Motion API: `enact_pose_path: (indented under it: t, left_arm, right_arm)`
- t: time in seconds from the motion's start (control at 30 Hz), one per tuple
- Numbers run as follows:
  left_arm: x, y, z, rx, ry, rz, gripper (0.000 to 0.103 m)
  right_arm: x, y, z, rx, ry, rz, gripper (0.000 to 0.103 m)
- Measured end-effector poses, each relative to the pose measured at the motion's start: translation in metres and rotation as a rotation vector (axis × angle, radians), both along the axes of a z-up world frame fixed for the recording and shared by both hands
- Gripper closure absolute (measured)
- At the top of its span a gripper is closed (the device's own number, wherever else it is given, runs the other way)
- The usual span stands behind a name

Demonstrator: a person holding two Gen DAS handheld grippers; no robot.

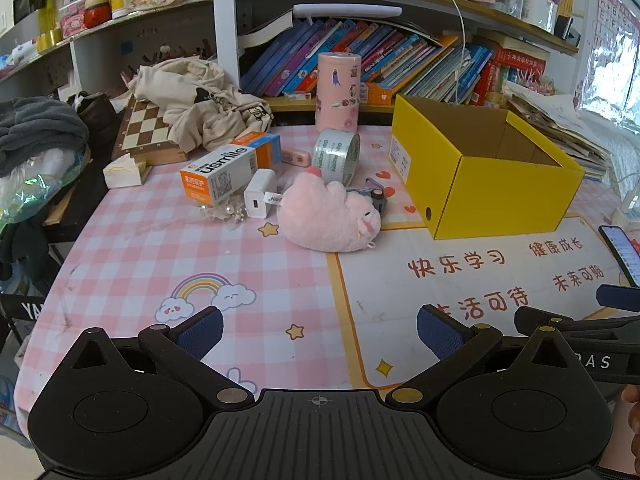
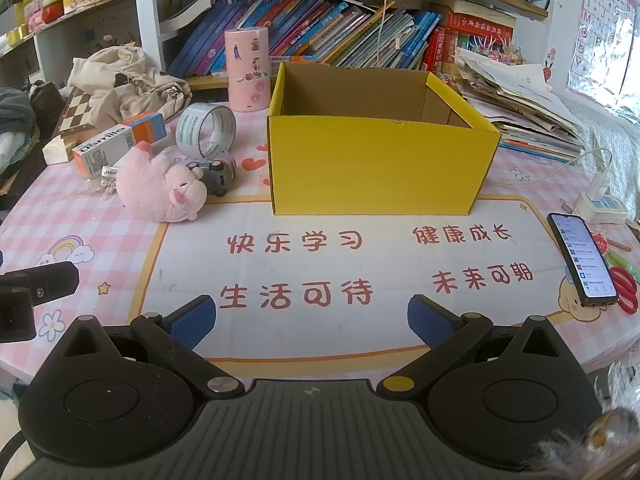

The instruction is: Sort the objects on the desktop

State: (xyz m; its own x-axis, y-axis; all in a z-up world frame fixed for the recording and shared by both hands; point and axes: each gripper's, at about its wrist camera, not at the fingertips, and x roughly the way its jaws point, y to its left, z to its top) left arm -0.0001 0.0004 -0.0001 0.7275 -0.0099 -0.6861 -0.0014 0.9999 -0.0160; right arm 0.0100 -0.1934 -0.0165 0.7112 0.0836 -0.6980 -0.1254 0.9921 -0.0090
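Both grippers, left gripper [image 1: 320, 334] & right gripper [image 2: 312, 318], hang wide open w/ nothing held over mat; pink plush [image 1: 328, 216] lies left of yellow box [image 1: 512, 200], looks soft, light, grab mid-body.

Yellow box [image 2: 380, 168], pink plush pig [image 2: 160, 188] (pink-checked tablecloth [image 1: 160, 248]).

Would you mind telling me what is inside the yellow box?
Only bare brown cardboard walls show inside the yellow box; no item is visible. Its floor is hidden behind the near wall in both views, so something low could lie there unseen.
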Motion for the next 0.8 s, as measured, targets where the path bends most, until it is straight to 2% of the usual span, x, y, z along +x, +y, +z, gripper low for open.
enact_pose_path:
  t: [0.8]
  left_arm:
    - [0.0035, 0.0034, -0.0025, -0.015, 0.011, 0.0, 0.0]
  right_arm:
    - [0.0021, 0.0044, -0.001, -0.009, 0.001, 0.012, 0.0]
